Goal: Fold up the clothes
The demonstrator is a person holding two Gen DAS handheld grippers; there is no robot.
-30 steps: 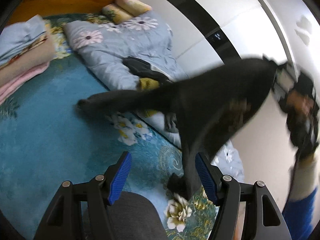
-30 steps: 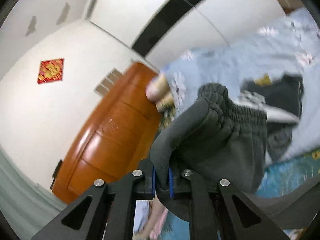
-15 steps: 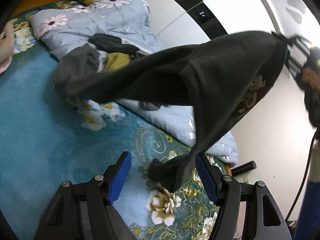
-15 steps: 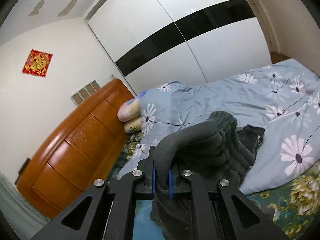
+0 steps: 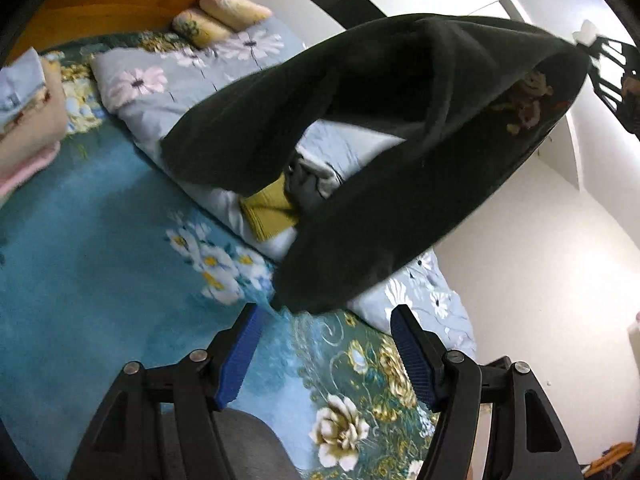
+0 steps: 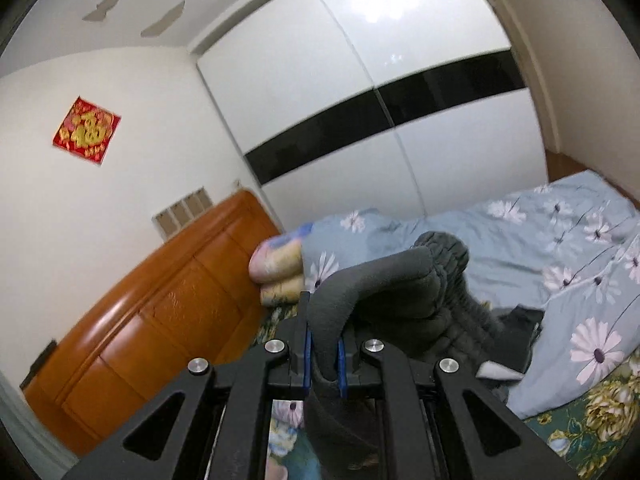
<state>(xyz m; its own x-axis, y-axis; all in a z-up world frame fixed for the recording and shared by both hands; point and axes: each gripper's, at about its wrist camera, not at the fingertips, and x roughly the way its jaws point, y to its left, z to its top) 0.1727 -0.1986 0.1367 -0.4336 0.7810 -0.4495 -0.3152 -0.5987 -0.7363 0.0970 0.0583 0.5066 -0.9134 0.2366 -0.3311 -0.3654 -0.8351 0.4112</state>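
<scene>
A pair of dark grey trousers (image 5: pixel 400 152) hangs in the air over the bed, both legs dangling free. My right gripper (image 6: pixel 323 354) is shut on the trousers' (image 6: pixel 400 280) elastic waistband, which bunches over the fingers. In the left wrist view that gripper (image 5: pixel 612 76) appears at the top right, holding the waist end high. My left gripper (image 5: pixel 324 344) stands open just below the lower leg's hem, with nothing between its blue pads (image 5: pixel 240 356).
A teal floral bedspread (image 5: pixel 100 272) covers the bed. A pale blue flowered quilt (image 5: pixel 168 92) lies across it with a small heap of clothes (image 5: pixel 288 196), one yellow. Folded linen (image 5: pixel 24 108) is stacked left. Pillows (image 5: pixel 224 16), wooden headboard (image 6: pixel 152 320) and wardrobe (image 6: pixel 400 120) stand behind.
The right gripper has risen with the waistband, lifting the trousers off the bed so both legs swing free. The leg that passed between the left gripper's pads now hangs just above them.
</scene>
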